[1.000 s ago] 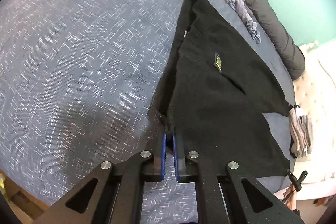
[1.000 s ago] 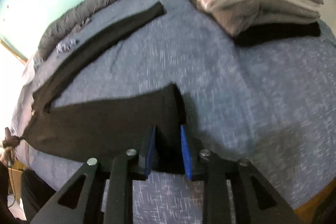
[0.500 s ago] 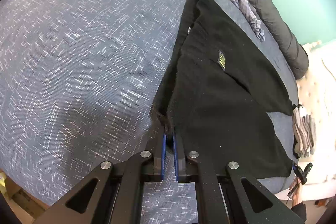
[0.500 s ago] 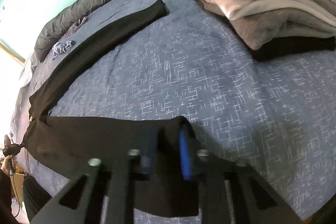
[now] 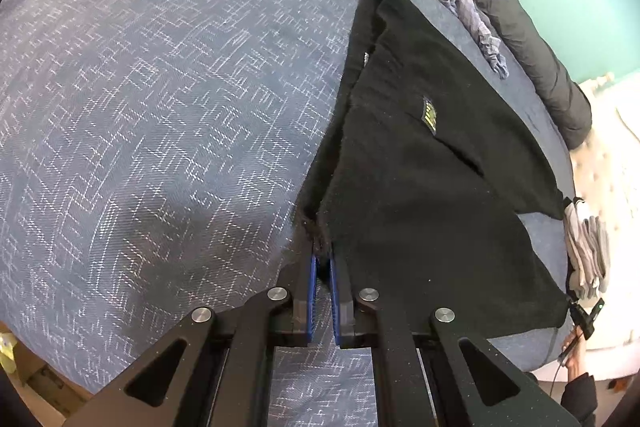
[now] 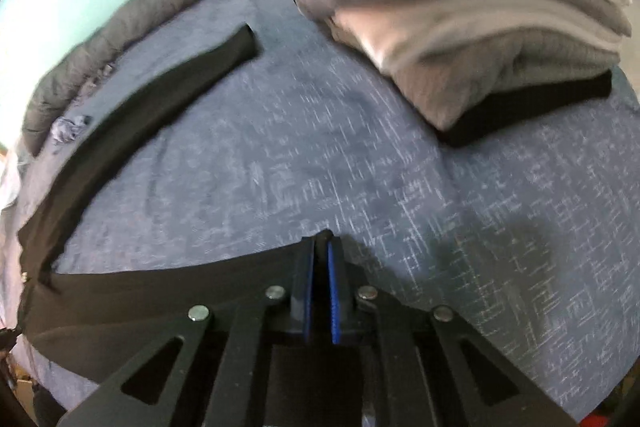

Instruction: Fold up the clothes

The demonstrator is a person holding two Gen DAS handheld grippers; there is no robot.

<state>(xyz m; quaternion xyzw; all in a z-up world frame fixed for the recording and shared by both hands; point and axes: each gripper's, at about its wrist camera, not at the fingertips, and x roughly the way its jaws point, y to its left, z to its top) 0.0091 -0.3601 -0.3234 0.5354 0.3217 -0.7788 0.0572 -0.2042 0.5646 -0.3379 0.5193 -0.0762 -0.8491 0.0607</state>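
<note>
Left wrist view has the left gripper (image 5: 323, 259) clamped down on a corner of the black sweater (image 5: 420, 187), fingers (image 5: 313, 291) nearly together with the fabric bunched right at the tips. That sweater fans out from lower centre up toward the upper right of the frame, lying on the blue patterned bed (image 5: 160, 107), with a little yellow label (image 5: 429, 114) showing on it. Right wrist view is a bit blurry, but the right gripper (image 6: 321, 259) at bottom centre is closing, its blue-padded fingers (image 6: 333, 291) pinching another edge of the same black sweater (image 6: 160, 291), which runs off to the lower left, one sleeve (image 6: 160, 95) curving up toward upper left. Stack of folded clothes (image 6: 460, 19) sits upper right, and a dark rolled duvet (image 6: 120, 27) lines the far edge.
</note>
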